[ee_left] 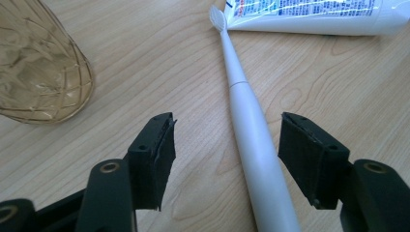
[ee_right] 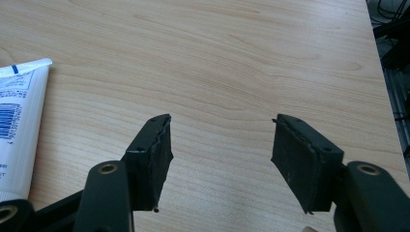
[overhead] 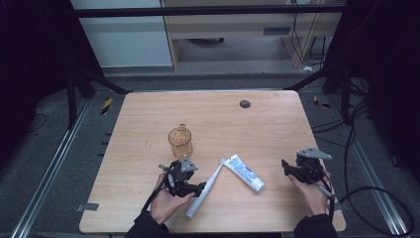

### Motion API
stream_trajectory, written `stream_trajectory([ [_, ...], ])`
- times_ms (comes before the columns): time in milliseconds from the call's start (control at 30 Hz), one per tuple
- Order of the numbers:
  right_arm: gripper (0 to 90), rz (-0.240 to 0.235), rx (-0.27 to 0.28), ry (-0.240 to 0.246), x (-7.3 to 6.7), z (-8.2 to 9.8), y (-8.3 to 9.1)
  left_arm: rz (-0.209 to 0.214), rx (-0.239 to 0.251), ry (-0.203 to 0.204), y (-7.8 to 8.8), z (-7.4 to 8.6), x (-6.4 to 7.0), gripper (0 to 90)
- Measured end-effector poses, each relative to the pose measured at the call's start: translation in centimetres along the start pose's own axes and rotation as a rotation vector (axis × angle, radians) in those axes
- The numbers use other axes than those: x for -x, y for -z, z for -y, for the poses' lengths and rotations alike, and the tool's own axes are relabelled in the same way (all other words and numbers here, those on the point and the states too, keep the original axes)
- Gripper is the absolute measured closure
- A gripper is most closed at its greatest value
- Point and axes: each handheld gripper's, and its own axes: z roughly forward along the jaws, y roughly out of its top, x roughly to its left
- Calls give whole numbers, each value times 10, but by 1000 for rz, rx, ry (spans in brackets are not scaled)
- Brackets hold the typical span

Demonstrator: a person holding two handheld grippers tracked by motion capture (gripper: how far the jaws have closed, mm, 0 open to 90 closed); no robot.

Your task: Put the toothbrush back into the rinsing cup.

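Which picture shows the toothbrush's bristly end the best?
The left gripper view: the toothbrush runs up close, its head touching the toothpaste tube. The high view shows the whole toothbrush small. The right gripper view has the tube.

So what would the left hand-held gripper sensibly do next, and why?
Probably close on the toothbrush. The left hand-held gripper stands open with the white handle lying between its jaws, nearer one pad and seemingly untouched. The brush head rests against the toothpaste tube, and the amber cup stands close by, so gripping the handle looks like the natural step.
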Motion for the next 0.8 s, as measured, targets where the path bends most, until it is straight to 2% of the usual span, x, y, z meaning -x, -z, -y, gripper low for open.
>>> stream_trajectory([
  [233, 389, 2, -5, 12, 0, 1, -1, -3, -36, -19, -9, -7, 6, 389],
  [267, 390, 1, -3, 11, 1, 1, -1, -4, -35, -11, -12, -7, 7, 394],
  [400, 391, -6, -8, 10, 0, 1, -3, 11, -72, -12, -22, -11, 8, 420],
  [533, 392, -6, -16, 13, -1, 1, -5, 10, -103, -24, -28, -12, 9, 450],
  [800, 398, -12, -18, 18, -2, 0, -6, 14, -139, -20, -39, -12, 10, 501],
])
